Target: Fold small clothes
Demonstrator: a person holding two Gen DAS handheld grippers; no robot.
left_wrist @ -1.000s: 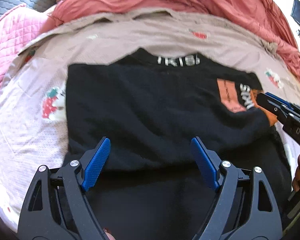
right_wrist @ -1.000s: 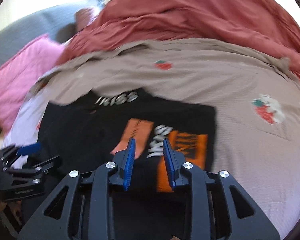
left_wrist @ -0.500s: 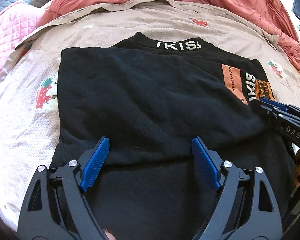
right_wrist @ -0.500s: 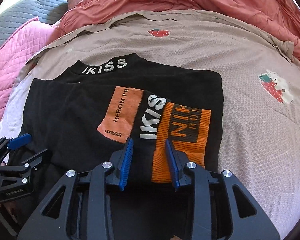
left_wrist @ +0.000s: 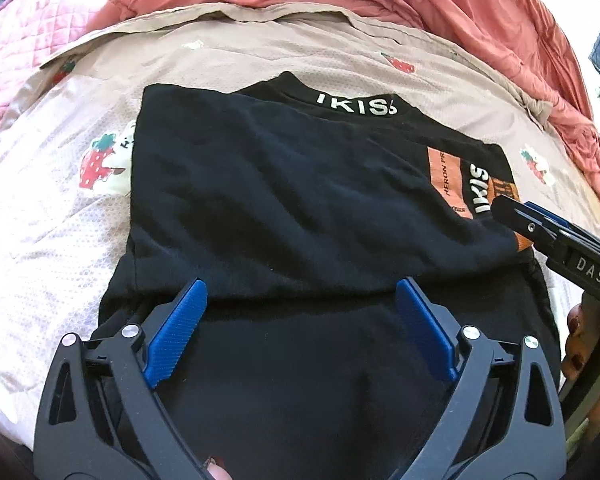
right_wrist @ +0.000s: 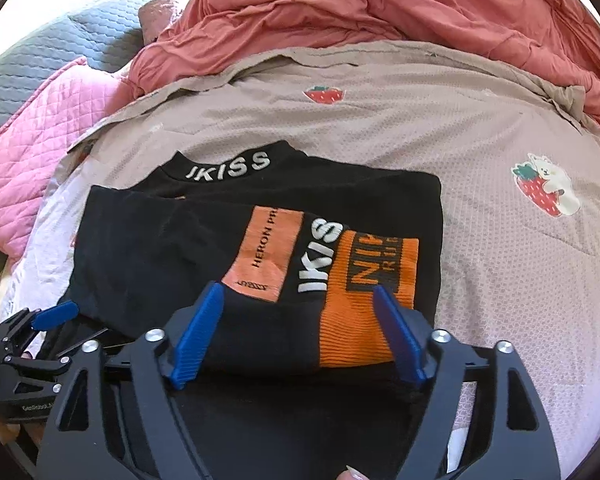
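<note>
The black sweater (left_wrist: 300,200) lies folded on the bedsheet (right_wrist: 480,128). The 2 tools, left gripper (left_wrist: 300,320) and right gripper (right_wrist: 300,332), have just spread their jaws, released, tilted down above its near fold.

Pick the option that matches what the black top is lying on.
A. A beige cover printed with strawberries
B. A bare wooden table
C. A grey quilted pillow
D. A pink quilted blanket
A: the black top lies flat on the beige cover, whose strawberry prints show around it; the pink blanket sits off to the side, not under the top.
</note>
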